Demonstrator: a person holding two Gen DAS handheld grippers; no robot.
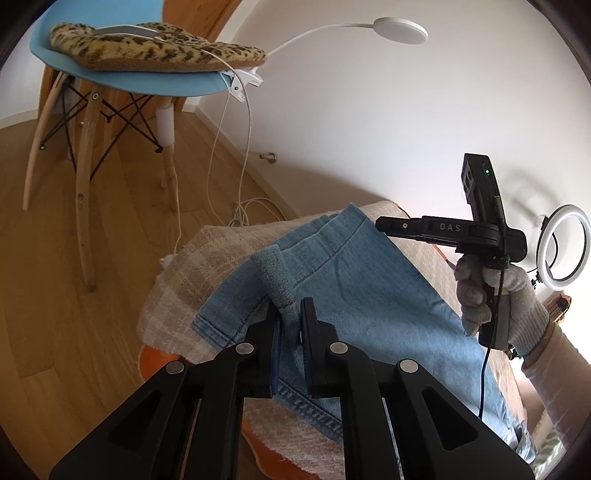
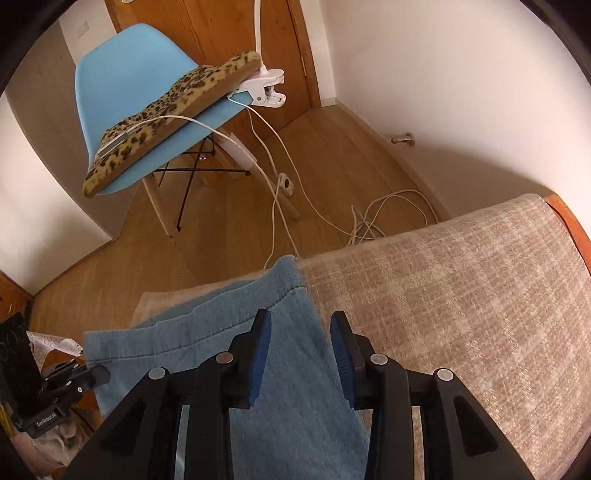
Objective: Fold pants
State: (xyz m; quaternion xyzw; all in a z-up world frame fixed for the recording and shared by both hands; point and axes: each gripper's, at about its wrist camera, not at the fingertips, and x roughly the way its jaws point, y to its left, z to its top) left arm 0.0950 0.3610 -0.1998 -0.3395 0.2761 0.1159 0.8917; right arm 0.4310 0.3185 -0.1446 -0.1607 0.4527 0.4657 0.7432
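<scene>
Your blue chair (image 2: 136,74) stands on the wooden floor (image 2: 325,155) just past the work area, carrying a leopard-print cushion (image 2: 170,110) with a white clip lamp (image 1: 400,31) clamped to the seat edge; its white cables (image 2: 384,214) trail down and coil on the floor beside the wall. A lit ring light (image 1: 563,245) stands at the far right against the white wall, and a wooden door (image 2: 221,33) closes the corner behind the chair. The denim pants (image 1: 369,295) lie spread on a beige woven blanket (image 2: 461,295) that covers an orange surface; whether that is a bed or a desk, you cannot tell. Your left tool (image 1: 290,325) is clenched on a raised fold of the denim near the hem. Your right tool (image 2: 301,354) hangs over the pants with its jaws apart, gripping nothing; your gloved right hand (image 1: 498,299) holds its handle. The right tool's body reads "DAS" in the left wrist view.
</scene>
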